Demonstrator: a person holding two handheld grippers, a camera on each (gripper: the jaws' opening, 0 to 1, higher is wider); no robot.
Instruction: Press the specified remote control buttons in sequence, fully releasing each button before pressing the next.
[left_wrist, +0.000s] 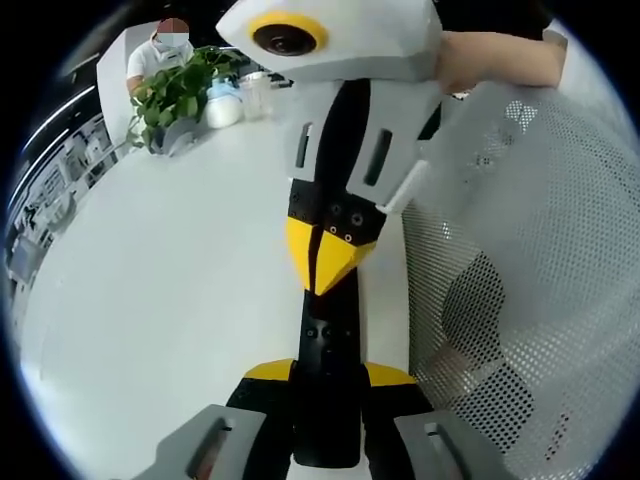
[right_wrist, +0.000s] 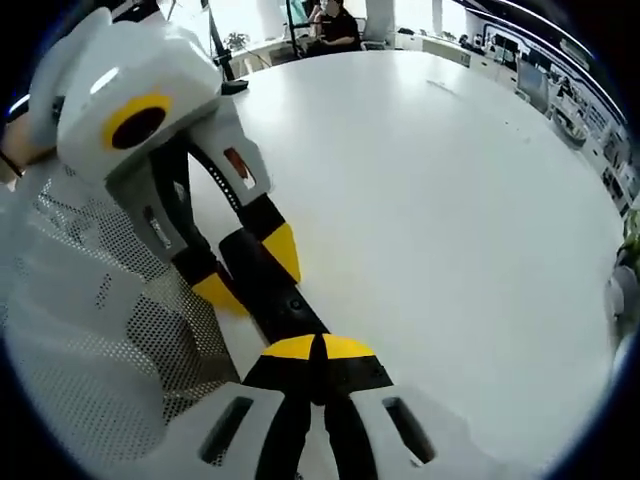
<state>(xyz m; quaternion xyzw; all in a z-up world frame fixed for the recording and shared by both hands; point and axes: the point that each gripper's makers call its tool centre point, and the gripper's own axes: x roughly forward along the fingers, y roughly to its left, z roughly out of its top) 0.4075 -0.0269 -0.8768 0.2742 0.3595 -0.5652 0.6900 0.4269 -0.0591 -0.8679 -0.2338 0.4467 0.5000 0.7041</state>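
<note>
In the left gripper view, a black remote control (left_wrist: 325, 390) lies lengthwise up the centre of the frame on a white table (left_wrist: 170, 300). The left gripper (left_wrist: 328, 380) rises from the bottom edge, and its two yellow-tipped jaws stand on either side of the remote's lower end, closed against its sides and holding it. From the top of the frame the right gripper (left_wrist: 328, 262) reaches down; its yellow tips are pressed together into a single point that rests on the remote's upper face, apparently on a button, though the buttons themselves are too dark to make out. At the right of the frame sits a white perforated mesh surface (left_wrist: 540, 250), with a hand (left_wrist: 500, 60) at the upper right. In the upper left stand a leafy green plant (left_wrist: 180, 90) and a small white container (left_wrist: 222, 105), with a person (left_wrist: 160, 50) seated behind them.

In the right gripper view, the right gripper (right_wrist: 318, 350) comes up from the bottom centre with its yellow tips shut together, touching the remote control (right_wrist: 270, 290), which runs diagonally toward the upper left. The left gripper (right_wrist: 245, 270) enters from the upper left, its yellow tips on either side of the remote. The white table (right_wrist: 430, 200) spreads across the right of the frame, the mesh surface (right_wrist: 90, 320) covers the lower left, and a person (right_wrist: 335, 25) sits at the far edge at the top.
</note>
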